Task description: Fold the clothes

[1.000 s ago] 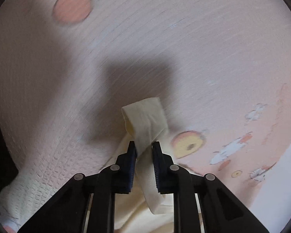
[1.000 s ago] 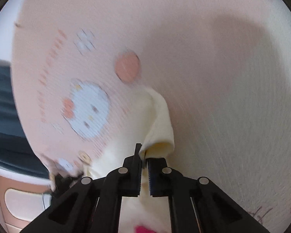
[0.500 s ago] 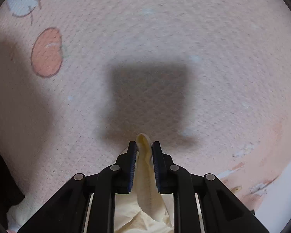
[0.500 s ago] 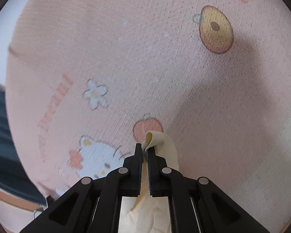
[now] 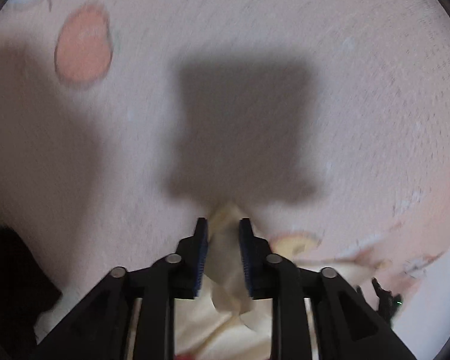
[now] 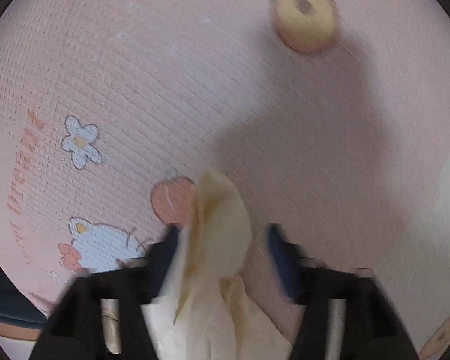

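A cream garment (image 5: 225, 258) lies bunched on a pink printed bedspread (image 5: 255, 30). My left gripper (image 5: 222, 225) points steeply down at it. Its jaws are opening, and a raised fold of the cloth still stands in the narrow gap as the pads ease off it. In the right wrist view another fold of the cream garment (image 6: 216, 315) rises between the fingers of my right gripper (image 6: 222, 229). Those jaws are opening wide, blurred by the motion, and the fold stands loose between them against the bedspread (image 6: 165, 60), touching neither pad.
The bedspread carries prints of apples, flowers and a cartoon cat. Its edge shows at the lower left of the right wrist view, with something dark blue (image 6: 3, 300) beyond. A small black object (image 5: 384, 297) lies near the bedspread's right edge.
Both grippers carried their folds of cream cloth across the bedspread and lowered them. The right jaws have sprung wide apart and let go; the left jaws have widened slightly.
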